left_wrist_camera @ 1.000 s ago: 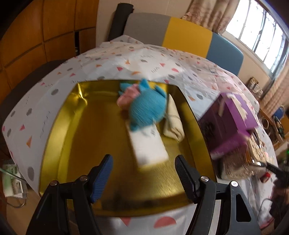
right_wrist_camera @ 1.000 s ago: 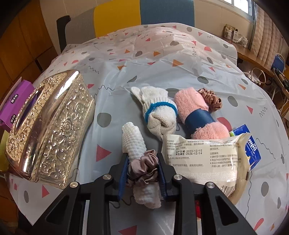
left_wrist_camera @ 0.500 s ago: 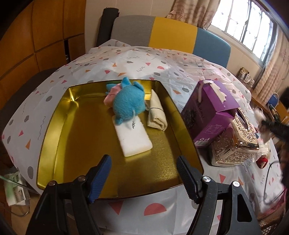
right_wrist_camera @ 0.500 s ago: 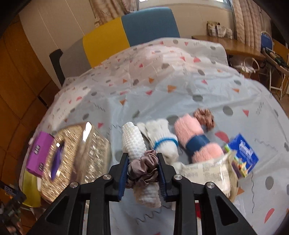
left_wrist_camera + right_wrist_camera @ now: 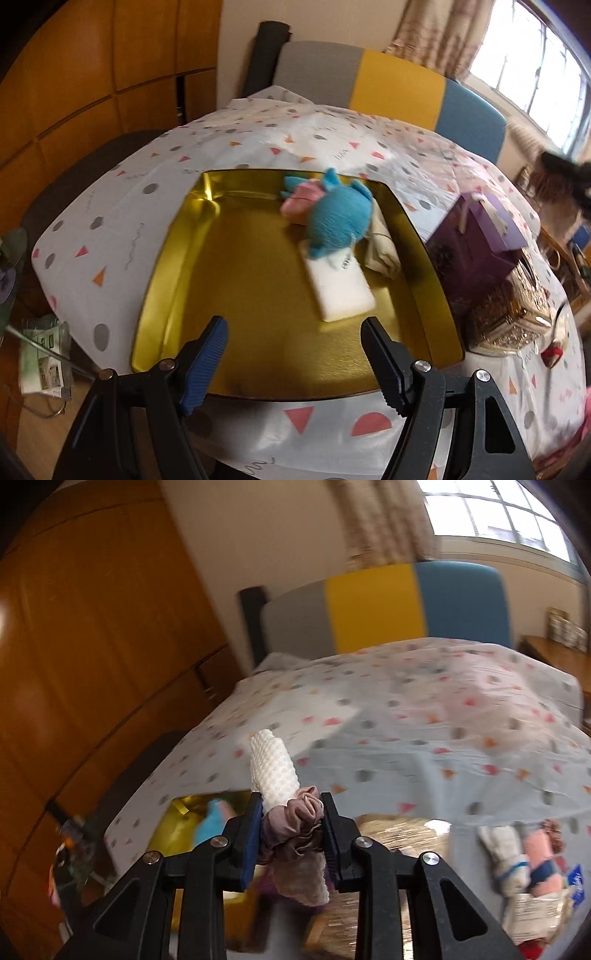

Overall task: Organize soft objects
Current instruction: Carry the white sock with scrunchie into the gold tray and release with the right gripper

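While the left gripper (image 5: 293, 360) hangs spread and empty above the gold tray (image 5: 236, 295), the right gripper (image 5: 291, 836) pinches a rolled white towel (image 5: 275, 771) at its scrunchie (image 5: 293, 825).

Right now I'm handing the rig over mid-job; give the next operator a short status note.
Right gripper: shut on a rolled white waffle-knit cloth banded by a mauve satin scrunchie, lifted off the table.
Left gripper: open, empty, over the near rim of the gold metal tray.
Done: blue plush toy, pink soft item, white flat pad and beige cloth roll lie in the tray.
Left: tray the held roll; white sock roll and pink towel roll wait on the tablecloth.
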A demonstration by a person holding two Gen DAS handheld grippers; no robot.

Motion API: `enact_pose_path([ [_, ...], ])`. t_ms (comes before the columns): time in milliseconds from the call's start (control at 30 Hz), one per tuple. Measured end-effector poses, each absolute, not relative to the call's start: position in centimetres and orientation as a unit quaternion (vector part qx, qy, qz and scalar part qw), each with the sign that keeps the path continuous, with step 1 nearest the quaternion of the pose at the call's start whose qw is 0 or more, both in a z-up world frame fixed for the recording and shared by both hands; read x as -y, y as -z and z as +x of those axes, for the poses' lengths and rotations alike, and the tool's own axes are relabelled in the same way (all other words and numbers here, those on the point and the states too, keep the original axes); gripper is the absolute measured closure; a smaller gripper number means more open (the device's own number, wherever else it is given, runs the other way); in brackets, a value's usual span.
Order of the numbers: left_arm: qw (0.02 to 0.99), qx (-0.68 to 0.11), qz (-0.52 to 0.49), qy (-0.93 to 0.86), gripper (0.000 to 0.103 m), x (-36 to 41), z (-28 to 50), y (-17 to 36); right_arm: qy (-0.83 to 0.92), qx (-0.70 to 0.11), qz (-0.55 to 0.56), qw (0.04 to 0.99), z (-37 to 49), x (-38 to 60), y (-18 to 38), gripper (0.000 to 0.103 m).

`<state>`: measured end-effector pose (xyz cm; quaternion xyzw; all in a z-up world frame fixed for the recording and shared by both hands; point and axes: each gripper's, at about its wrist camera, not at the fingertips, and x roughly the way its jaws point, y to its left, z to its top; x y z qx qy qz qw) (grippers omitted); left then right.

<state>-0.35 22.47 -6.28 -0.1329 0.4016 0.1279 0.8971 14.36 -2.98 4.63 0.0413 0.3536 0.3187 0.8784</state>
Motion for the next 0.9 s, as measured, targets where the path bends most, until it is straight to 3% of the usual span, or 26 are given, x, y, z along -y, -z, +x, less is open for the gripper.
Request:
enact_pose_path([
  [400, 0.905, -0.376, -0.125, -0.156, 0.025, -23.6, -1.7, 5.1, -0.347, -0.452, -0.025, 0.821, 10.5, -7.4, 5.2, 0.073],
  [467, 0.904, -0.378, -0.124, -0.155, 0.025, -23.6, -1.7, 5.3, -0.344, -0.462, -0.034, 0.817, 10.5, -7.6, 6.1, 0.069],
  [633, 0.903, -0.383, -0.121, -0.152, 0.024, -23.3, -1.6, 5.5, -0.33, -0.461, -0.036, 0.823, 10.5, -6.9, 6.8, 0.062],
  [900, 0.902, -0.388, -0.121, -0.144, 0.024, -22.7, -1.4, 5.8, -0.305, -0.41, -0.045, 0.858, 9.5, -2.9, 4.0, 0.062],
])
